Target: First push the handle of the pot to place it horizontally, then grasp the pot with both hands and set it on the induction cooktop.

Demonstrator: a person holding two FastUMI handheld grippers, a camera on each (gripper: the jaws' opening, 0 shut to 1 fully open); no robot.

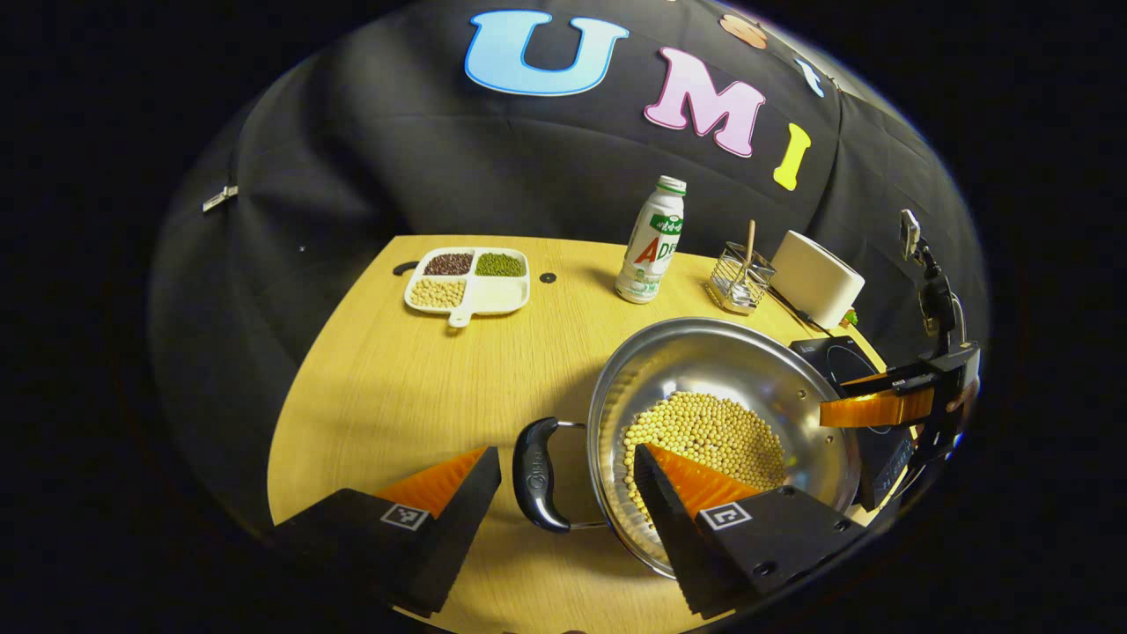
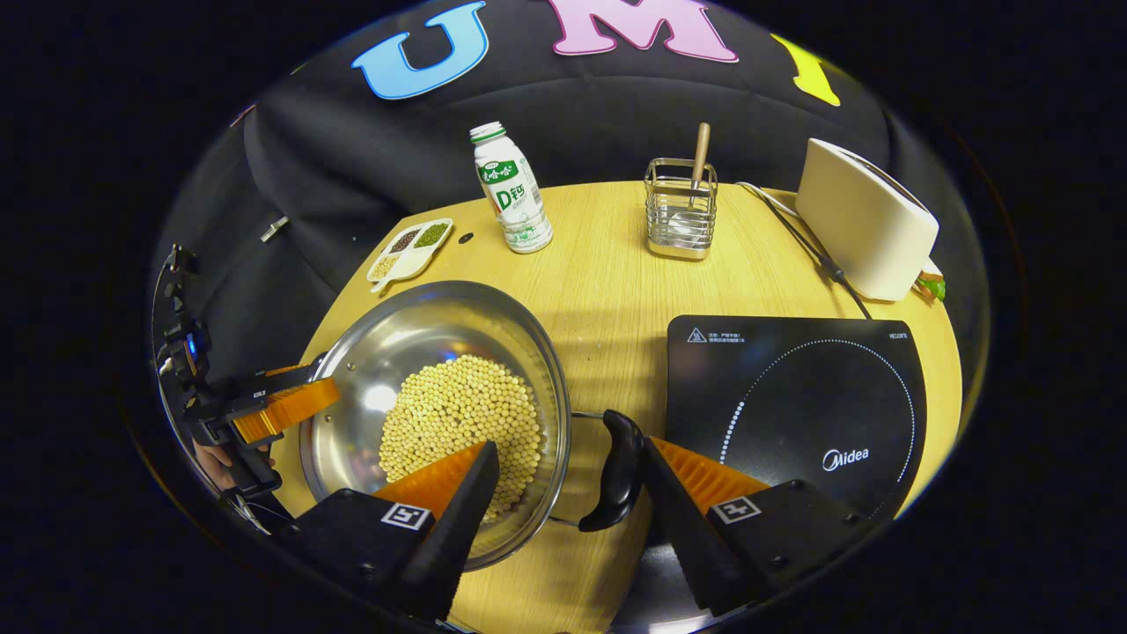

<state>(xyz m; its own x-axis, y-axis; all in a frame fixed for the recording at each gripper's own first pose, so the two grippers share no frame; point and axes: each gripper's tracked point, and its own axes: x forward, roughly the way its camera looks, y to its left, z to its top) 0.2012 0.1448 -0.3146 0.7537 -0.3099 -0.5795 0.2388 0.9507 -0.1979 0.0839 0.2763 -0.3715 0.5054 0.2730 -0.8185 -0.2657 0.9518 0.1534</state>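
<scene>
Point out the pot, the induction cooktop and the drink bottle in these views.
pot [image 2: 352,370]: right gripper view, bare steel inner wall left of the beans.
induction cooktop [image 2: 792,396]: right gripper view, middle of its black glass top.
drink bottle [image 1: 653,242]: left gripper view, labelled body below the cap.

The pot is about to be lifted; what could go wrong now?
1. The pot holds loose soybeans; tilting may spill them.
2. Both grippers, left gripper and right gripper, straddle the handles with jaws open; an uneven grip may let it slip.
3. The induction cooktop lies close; the pot could knock its edge.
</scene>
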